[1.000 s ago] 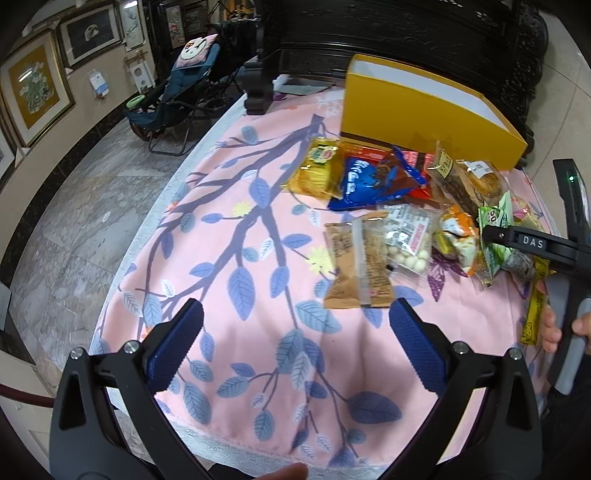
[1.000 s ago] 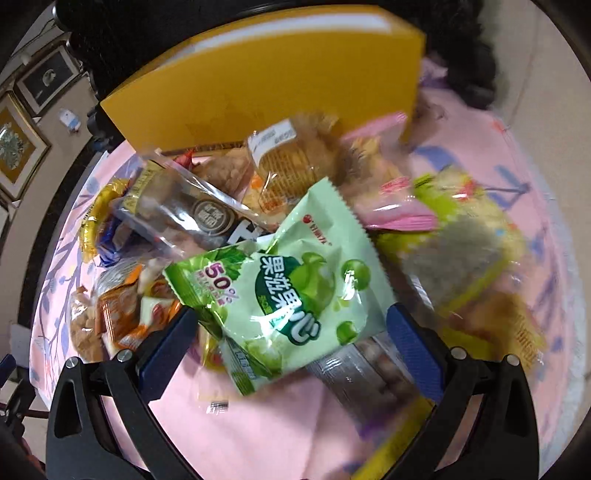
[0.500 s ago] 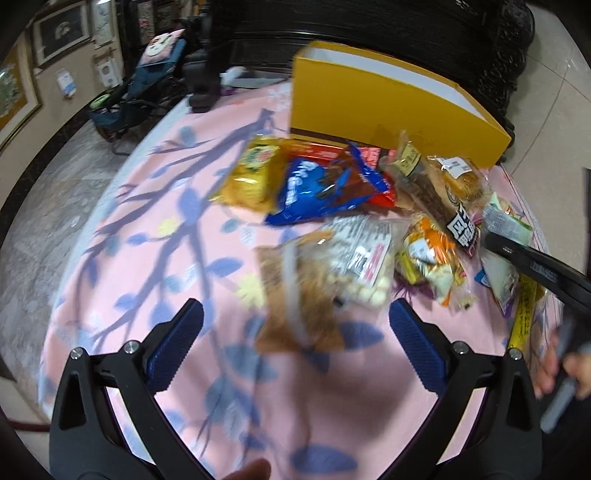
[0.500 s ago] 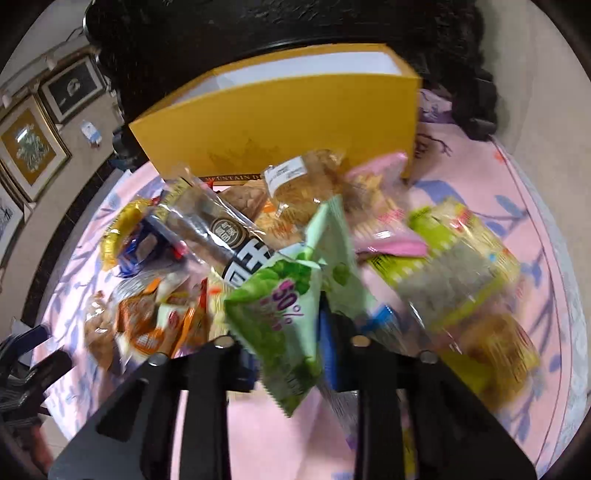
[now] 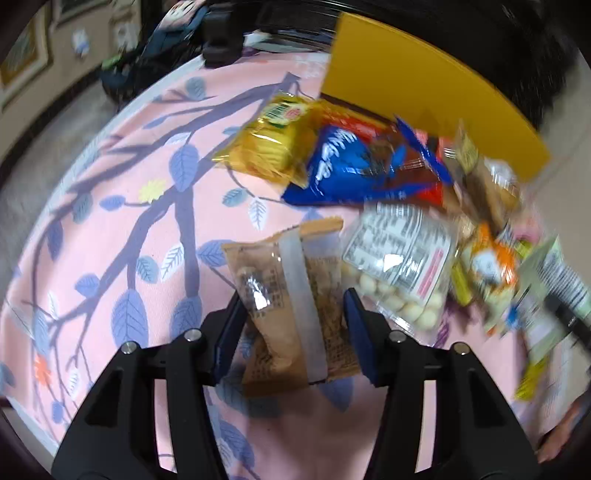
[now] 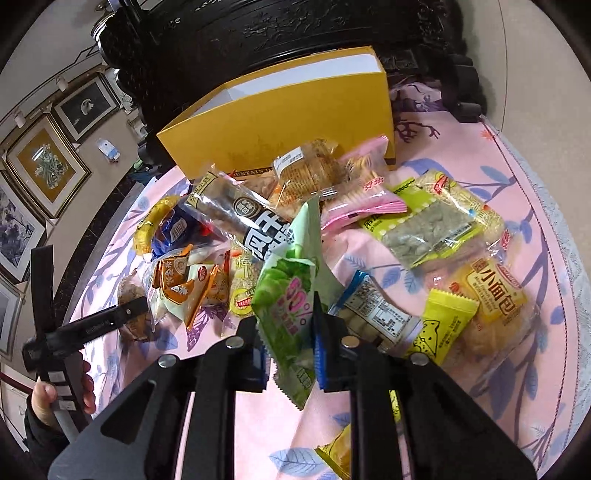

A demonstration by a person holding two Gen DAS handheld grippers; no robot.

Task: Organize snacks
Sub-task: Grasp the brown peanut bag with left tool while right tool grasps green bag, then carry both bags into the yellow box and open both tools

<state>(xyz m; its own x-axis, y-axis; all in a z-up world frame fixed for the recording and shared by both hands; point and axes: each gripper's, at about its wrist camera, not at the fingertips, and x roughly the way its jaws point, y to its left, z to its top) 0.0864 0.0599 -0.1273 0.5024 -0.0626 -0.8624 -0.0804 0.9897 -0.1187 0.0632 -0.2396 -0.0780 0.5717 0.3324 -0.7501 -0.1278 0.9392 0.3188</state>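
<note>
My left gripper (image 5: 291, 332) is shut on a tan snack packet (image 5: 291, 306) that lies on the pink tablecloth (image 5: 122, 229). My right gripper (image 6: 290, 345) is shut on a green snack packet (image 6: 291, 299) and holds it upright above the pile. A yellow open box (image 6: 280, 125) stands at the back of the table; it also shows in the left wrist view (image 5: 417, 88). The left gripper's body shows at the left edge of the right wrist view (image 6: 85, 328).
Several snack packets lie in front of the box: a yellow one (image 5: 269, 144), a blue one (image 5: 354, 166), a clear bag of white balls (image 5: 402, 266), a pink one (image 6: 365, 199), a green-yellow cracker pack (image 6: 436, 221), a small bread bag (image 6: 495, 291). Dark carved furniture (image 6: 295, 33) stands behind the table.
My left gripper moved forward and closed on the tan packet. My right gripper closed on the green packet and lifted it upright off the pile.
</note>
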